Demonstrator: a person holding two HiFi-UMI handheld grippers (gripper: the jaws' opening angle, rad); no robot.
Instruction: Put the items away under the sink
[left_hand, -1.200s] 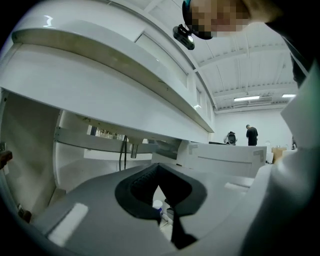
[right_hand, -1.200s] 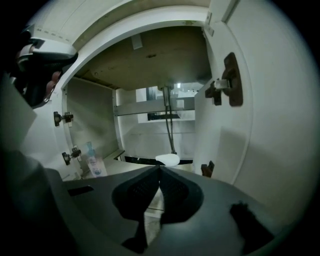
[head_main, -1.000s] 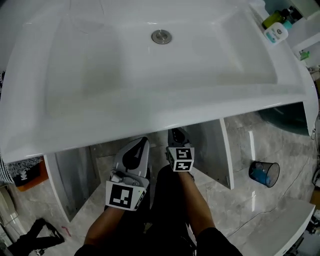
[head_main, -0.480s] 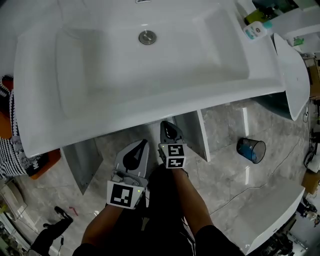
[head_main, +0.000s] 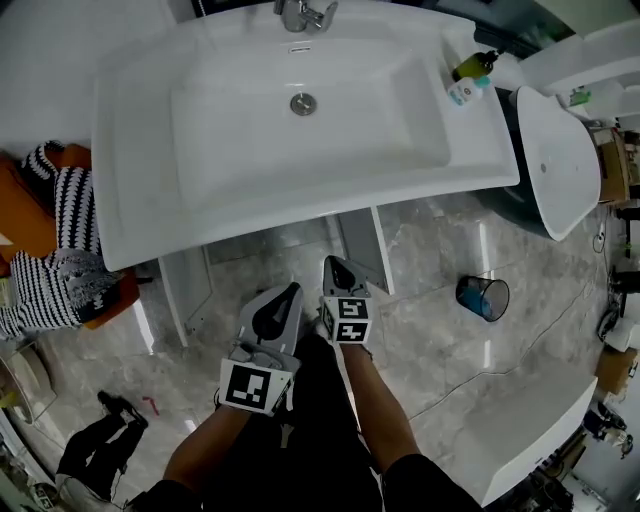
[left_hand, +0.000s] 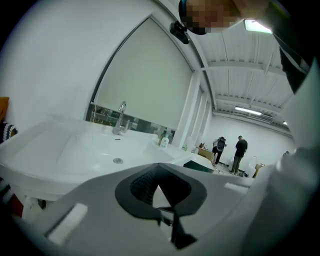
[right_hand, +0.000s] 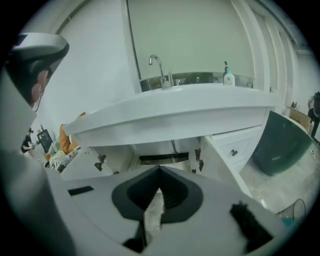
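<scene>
Between items: standing back from the open under-sink cabinet, nothing in hand.

Holding left gripper (head_main: 289, 290) and right gripper (head_main: 333, 263) side by side, both pinched shut and empty. Just beyond, cabinet doors (head_main: 366, 247) swung open; no items made out inside the cabinet (right_hand: 159, 150). Farther off, at the sink (head_main: 140, 200) rim's right corner, two bottles (head_main: 470, 68) left standing. Next, probably reaching up, opening wide, taking one upright. Off right, blue bin (head_main: 483, 298), contents unclear.
</scene>
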